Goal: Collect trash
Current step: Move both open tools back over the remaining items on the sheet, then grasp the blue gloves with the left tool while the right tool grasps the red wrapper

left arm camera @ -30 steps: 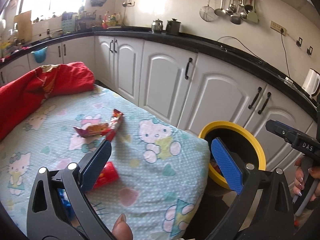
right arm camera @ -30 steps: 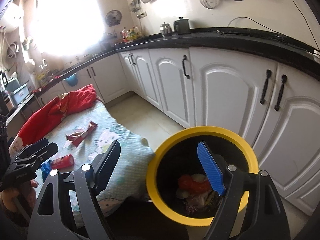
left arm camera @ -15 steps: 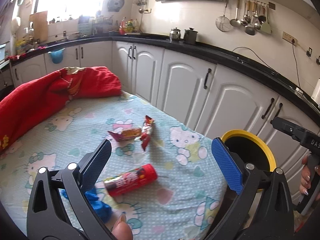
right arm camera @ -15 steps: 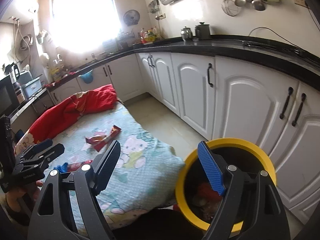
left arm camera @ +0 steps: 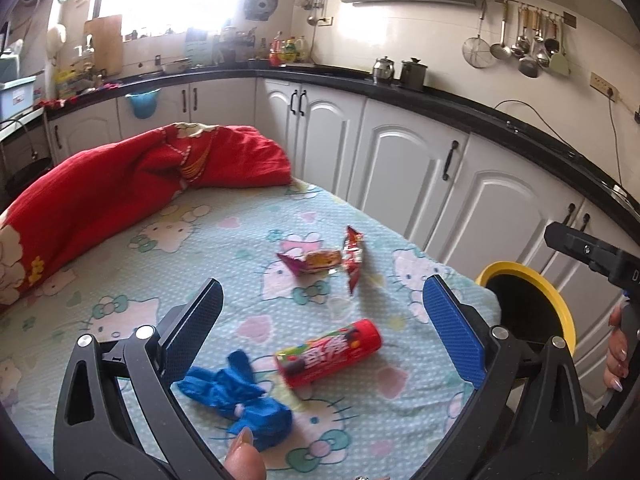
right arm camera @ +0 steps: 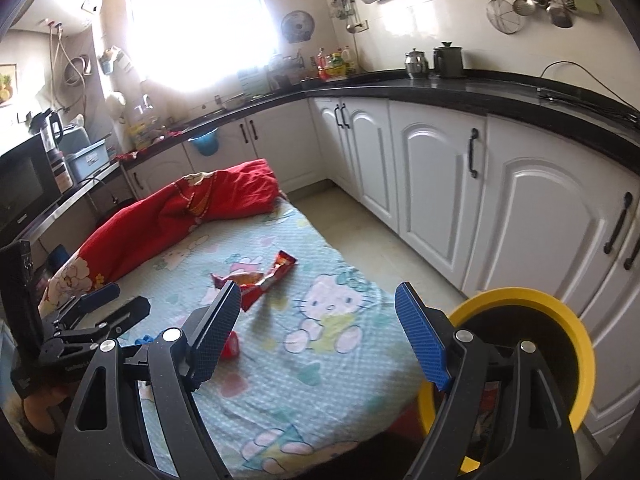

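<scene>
Items remaining on the bed [left arm camera: 168,264], catalogued relative to your jaws.

Left gripper [left arm camera: 322,312]: jaws spread wide, holding nothing. Right gripper [right arm camera: 318,320]: jaws likewise wide apart and empty, hovering over the bed's near corner.

1. Red candy tube [left arm camera: 329,352]: cylindrical, glossy, printed label, lying on its side. It sits between your left jaws and a little below their tips, slightly toward the right jaw. In the right wrist view only a red end shows, just behind the right gripper's left jaw.
2. Blue crumpled glove or wrapper [left arm camera: 236,396]: soft, bunched, just inside the left jaw of the left gripper, nearer you than the tube. Which of the two it is I cannot tell.
3. Snack wrappers [left arm camera: 328,260]: one purple-edged packet torn open, one narrow red sachet, touching each other, well ahead of the left jaw tips, roughly centred between them.
4. Yellow-rimmed bin [left arm camera: 528,312]: beyond the right jaw of each gripper, off the bed's corner, some trash visible inside from the right wrist view.

Handling note, as a judgement: the tube looks the likeliest next pick for your left gripper. Lower the jaws so they straddle its short width, not its length; a smooth cylinder may roll on soft bedding. Press lightly into the sheet and avoid pinching fabric.

Red quilt [left arm camera: 132,184]: far beyond the jaws; not trash.
</scene>
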`<act>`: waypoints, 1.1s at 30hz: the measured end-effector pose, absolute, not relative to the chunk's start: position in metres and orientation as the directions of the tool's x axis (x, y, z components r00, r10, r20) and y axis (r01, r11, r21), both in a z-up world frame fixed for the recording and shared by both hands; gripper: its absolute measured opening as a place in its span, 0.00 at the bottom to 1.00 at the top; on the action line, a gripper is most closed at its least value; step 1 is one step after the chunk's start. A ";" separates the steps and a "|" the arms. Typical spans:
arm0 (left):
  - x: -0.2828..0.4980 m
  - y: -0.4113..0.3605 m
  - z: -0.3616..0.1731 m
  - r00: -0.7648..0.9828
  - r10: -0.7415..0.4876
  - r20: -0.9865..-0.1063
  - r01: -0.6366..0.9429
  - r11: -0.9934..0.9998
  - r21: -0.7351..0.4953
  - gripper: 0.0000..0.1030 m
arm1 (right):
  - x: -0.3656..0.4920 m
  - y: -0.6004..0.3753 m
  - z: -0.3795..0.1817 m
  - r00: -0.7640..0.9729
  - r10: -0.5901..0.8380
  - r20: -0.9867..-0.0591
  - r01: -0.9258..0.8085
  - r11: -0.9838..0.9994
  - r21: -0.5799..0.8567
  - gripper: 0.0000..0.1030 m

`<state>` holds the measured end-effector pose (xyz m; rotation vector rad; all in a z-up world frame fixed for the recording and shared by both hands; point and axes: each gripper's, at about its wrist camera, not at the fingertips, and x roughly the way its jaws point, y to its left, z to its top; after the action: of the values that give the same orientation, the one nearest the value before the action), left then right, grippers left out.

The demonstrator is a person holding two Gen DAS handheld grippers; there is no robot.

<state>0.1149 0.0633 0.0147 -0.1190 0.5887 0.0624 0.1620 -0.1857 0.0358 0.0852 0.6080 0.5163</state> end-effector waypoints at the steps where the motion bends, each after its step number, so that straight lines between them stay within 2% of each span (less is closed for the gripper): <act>1: 0.114 0.066 0.013 0.829 0.032 -0.559 -0.100 0.991 -0.091 0.89 | 0.164 -0.182 0.035 0.695 0.491 -0.525 -0.441 0.868 0.227 0.75; 15: 0.109 0.113 -0.009 0.792 0.116 -0.600 -0.188 0.980 -0.059 0.89 | 0.186 -0.130 0.012 0.638 0.518 -0.570 -0.463 0.849 0.253 0.75; 33: 0.111 0.138 -0.042 0.726 0.118 -0.677 -0.220 0.973 -0.067 0.89 | 0.216 -0.081 -0.021 0.576 0.495 -0.651 -0.481 0.849 0.220 0.75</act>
<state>0.1113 0.1377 -0.0420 -0.1461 0.7355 0.1870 0.2158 -0.0814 -0.0206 0.0195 0.7682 0.5712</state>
